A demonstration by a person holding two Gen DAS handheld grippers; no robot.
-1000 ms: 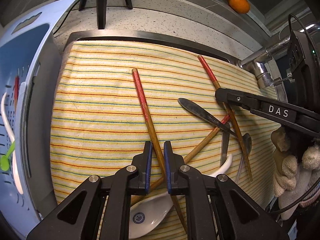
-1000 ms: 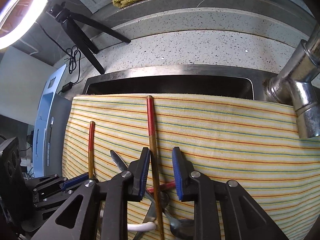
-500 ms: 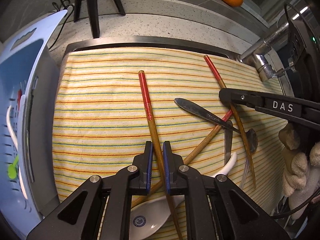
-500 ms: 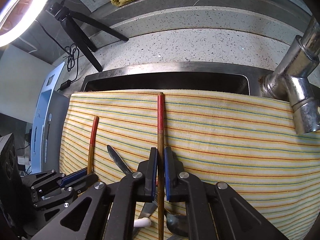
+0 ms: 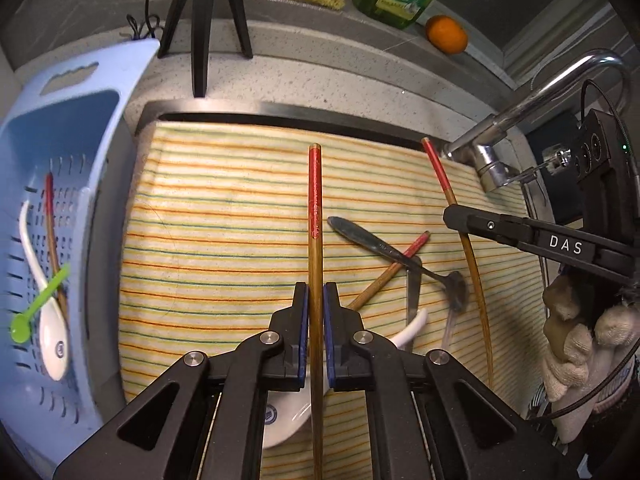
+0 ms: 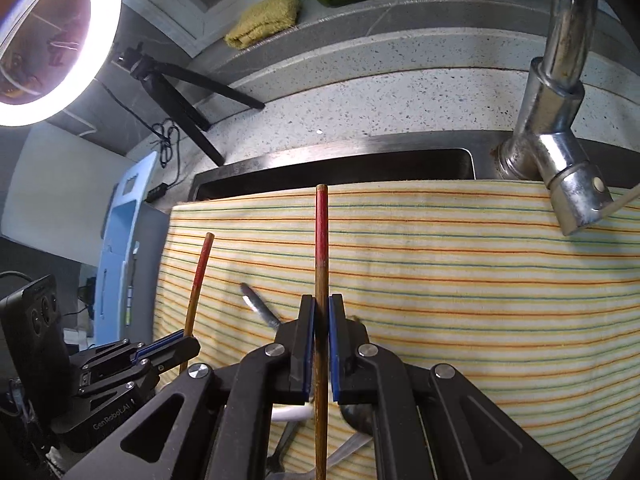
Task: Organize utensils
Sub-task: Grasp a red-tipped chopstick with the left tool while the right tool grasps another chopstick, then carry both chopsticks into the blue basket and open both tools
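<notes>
In the left wrist view my left gripper is shut on a red-topped wooden chopstick, held above the striped cloth. In the right wrist view my right gripper is shut on a second red-topped chopstick. From the left wrist view, that right gripper shows at the right with its chopstick. A third chopstick, a metal spoon, a knife and a white ceramic spoon lie crossed on the cloth.
A light blue basket stands at the left, holding a chopstick, a white spoon and a green spoon. A chrome faucet rises at the back right. A tripod, sponge, bottle and orange sit behind the sink.
The right jaws have closed on their chopstick. Both grippers have risen off the cloth with a chopstick each, and the left chopstick has swung into line with its fingers.
</notes>
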